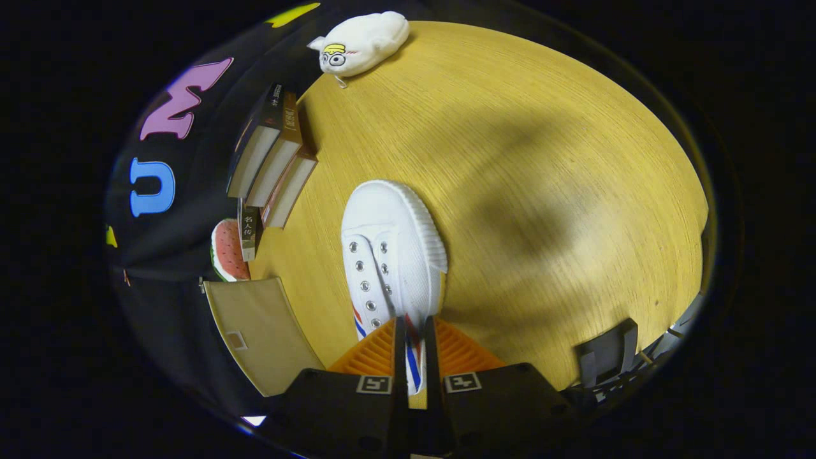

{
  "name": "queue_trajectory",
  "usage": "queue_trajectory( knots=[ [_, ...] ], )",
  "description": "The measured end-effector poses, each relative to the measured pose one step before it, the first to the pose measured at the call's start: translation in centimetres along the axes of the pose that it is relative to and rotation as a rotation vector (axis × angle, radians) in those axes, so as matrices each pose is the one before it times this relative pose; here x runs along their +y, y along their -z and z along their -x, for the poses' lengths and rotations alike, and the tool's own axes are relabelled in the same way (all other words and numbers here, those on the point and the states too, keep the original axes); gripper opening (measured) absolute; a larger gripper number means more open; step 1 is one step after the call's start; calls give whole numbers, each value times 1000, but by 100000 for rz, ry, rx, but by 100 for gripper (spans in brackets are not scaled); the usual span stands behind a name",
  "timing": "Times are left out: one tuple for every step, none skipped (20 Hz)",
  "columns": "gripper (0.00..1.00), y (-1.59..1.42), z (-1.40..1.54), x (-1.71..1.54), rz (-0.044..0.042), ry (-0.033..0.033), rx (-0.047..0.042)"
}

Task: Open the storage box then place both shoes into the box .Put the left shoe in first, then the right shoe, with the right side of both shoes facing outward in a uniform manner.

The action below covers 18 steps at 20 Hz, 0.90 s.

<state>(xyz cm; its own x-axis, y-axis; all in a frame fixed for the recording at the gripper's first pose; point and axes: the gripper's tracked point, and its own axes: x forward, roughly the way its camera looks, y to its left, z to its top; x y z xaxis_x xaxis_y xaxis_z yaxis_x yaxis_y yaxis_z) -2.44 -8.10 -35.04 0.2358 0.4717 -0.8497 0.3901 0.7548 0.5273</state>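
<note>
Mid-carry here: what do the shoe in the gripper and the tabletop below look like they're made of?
Shoe: white woven canvas upper, matte, with metal-looking eyelets and a ribbed, rubber-like toe rim. The gripper is shut on its heel edge. Tabletop: yellowish wood-grain finish with fine parallel streaks; solid wood or laminate, I cannot tell.

Book spine (250,231) — "名人传"; other spines (290,121) unreadable.

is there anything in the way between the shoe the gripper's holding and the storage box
Nothing visible does. The gripper is shut on the white shoe, held above the table. The tan box sits just beside it, with only bare tabletop between them.
</note>
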Motion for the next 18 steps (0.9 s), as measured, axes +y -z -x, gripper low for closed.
queue_trajectory(
  knots=[
    [48, 823, 87, 1356, 2346, -1846, 1264],
    [65, -42, -254, -96, 4198, 2824, -1983],
    [87, 35, -573, -852, 4812, 3991, -554],
    [87, -44, -199, -584, 3131, 2628, -904],
    [84, -4, 394, 188, -587, -1712, -136],
    [83, -61, 145, 133, -2787, -2068, -201],
    [80, -258, 29, -161, -2840, -1759, -46],
    [79, -169, 36, -85, -3570, -1985, -25],
    [79, -235, 181, -53, -3711, -2083, 177],
    [79, -168, 123, -230, -3207, -1350, 0],
    [74, -148, 112, -507, -1529, 342, -416],
    [74, -42, -57, -708, 762, 1737, -375],
    [74, 251, -196, -734, 1997, 2290, 174],
    [74, 267, -325, -261, 1693, 1395, 226],
    [74, 102, -281, 114, 297, 306, -171],
    [74, 104, -486, 246, 13, 497, -172],
    [74, 57, -581, 145, 1522, 1200, 87],
    [74, -42, -373, 378, 3077, 693, -77]
  ],
)
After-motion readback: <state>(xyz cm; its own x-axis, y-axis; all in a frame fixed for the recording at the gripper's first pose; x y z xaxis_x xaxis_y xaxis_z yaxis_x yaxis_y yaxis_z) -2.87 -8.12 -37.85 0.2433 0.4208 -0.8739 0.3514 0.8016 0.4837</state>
